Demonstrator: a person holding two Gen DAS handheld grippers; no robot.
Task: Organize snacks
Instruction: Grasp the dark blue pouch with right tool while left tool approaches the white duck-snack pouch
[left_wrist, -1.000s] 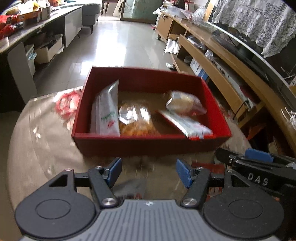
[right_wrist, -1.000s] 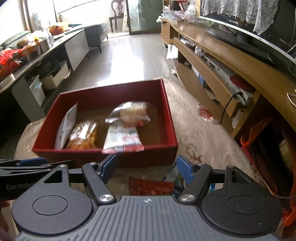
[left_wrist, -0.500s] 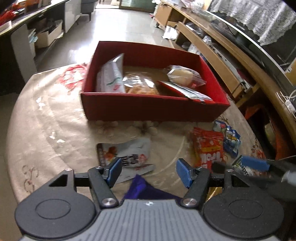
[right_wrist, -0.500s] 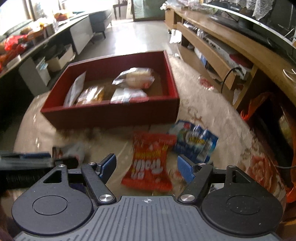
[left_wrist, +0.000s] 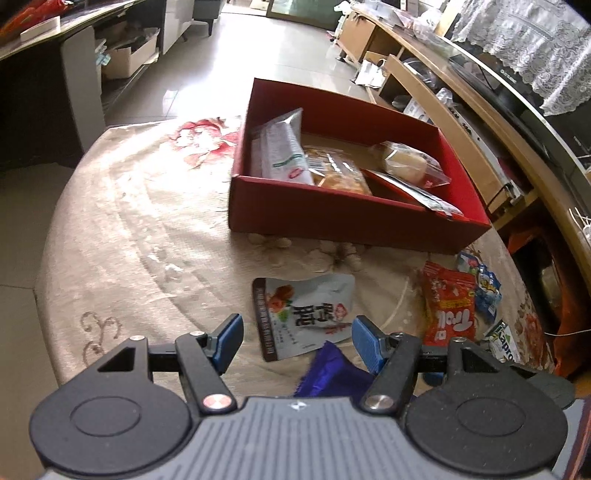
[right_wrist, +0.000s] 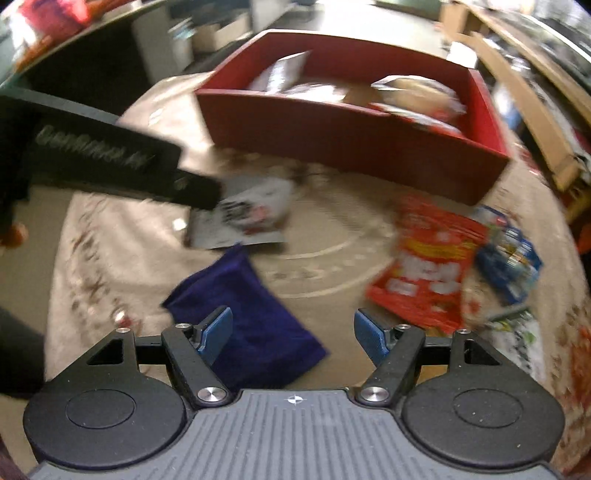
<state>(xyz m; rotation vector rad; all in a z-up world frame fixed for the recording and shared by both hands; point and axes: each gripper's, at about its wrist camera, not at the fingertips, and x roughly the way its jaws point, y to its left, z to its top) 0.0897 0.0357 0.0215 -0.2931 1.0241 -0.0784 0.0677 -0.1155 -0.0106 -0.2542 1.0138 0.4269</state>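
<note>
A red box (left_wrist: 354, 218) (right_wrist: 351, 122) on the round table holds several snack packets. Loose on the cloth in front of it lie a grey-white packet (left_wrist: 303, 317) (right_wrist: 243, 218), a purple packet (left_wrist: 332, 373) (right_wrist: 247, 325), a red packet (left_wrist: 448, 310) (right_wrist: 432, 273) and a blue packet (left_wrist: 484, 291) (right_wrist: 509, 262). My left gripper (left_wrist: 297, 336) hangs open above the grey-white packet, holding nothing. My right gripper (right_wrist: 293, 328) is open above the cloth, its left finger over the purple packet. The right wrist view is blurred.
A green-white packet (left_wrist: 504, 345) lies by the table's right edge. The left gripper's black body (right_wrist: 110, 162) crosses the left of the right wrist view. A long wooden shelf unit (left_wrist: 461, 122) runs along the right. A dark counter (left_wrist: 55, 74) stands at the left.
Both grippers have drawn back from the red box toward the near side of the table and dipped. The loose packets have come into view. The right wrist view has rolled.
</note>
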